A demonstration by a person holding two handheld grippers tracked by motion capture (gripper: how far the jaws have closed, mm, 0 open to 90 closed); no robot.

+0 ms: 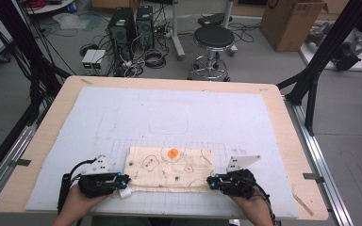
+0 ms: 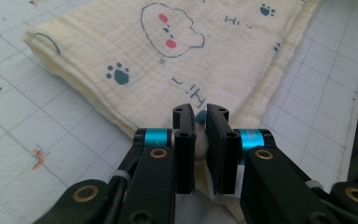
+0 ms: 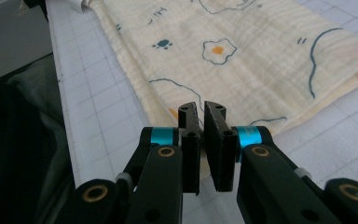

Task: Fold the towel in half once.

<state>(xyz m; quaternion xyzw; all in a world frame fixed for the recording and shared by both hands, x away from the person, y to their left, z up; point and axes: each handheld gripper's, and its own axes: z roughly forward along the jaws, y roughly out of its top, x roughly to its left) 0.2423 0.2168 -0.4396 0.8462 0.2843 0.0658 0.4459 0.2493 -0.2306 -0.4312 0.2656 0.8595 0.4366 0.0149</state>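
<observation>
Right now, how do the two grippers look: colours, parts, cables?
Both the left gripper and the right gripper are black, with flat black jaws, blue rings and brass-coloured rivets. In the high view each carries a grey three-cornered plate, and a black cable trails from the left one.

Even, diffuse overhead light is recorded; shadows are faint. Cloth (image 2: 177, 51) beyond the left tool (image 2: 200, 122) is rendered slightly soft; no glare is noted.

Crinkled matt cotton cloth (image 1: 169, 168)
</observation>
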